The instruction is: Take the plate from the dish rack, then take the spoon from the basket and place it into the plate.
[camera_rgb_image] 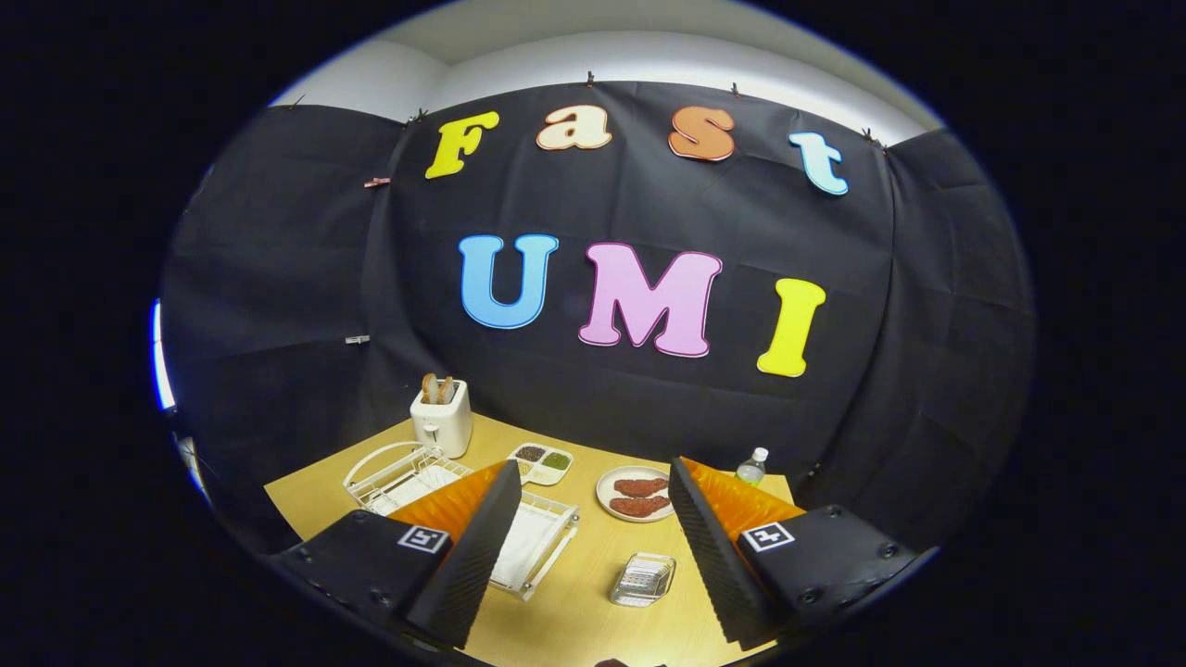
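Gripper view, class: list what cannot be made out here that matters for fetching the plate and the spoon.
- Dish rack: its near part sits behind the left finger; whether a plate stands in it cannot be told.
- Basket: too small and glinting to show a spoon inside.
- Tray by the rack: partly covered by the same finger.
- Water bottle: lower part hidden behind the right finger.
- Gripper: open, holding nothing.

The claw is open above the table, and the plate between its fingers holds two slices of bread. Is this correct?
Not quite. In the gripper view the claw is open above the table, but the plate beyond its fingers holds two reddish pieces of meat, not bread. The bread slices stand in the toaster.
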A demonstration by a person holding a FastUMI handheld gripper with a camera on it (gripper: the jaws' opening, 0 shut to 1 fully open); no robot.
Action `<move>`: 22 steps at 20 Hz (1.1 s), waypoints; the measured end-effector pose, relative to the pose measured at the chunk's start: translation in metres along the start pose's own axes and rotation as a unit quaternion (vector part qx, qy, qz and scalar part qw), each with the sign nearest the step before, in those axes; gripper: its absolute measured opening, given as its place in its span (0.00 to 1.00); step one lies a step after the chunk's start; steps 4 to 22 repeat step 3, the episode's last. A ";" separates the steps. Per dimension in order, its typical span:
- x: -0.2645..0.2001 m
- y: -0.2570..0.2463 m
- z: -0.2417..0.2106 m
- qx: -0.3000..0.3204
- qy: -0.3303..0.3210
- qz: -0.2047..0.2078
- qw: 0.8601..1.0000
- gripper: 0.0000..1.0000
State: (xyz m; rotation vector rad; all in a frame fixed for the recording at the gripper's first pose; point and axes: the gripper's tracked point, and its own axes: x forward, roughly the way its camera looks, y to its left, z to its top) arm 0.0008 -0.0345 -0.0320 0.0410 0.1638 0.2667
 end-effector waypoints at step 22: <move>0.000 -0.016 -0.007 0.006 0.006 -0.004 1.000 0.98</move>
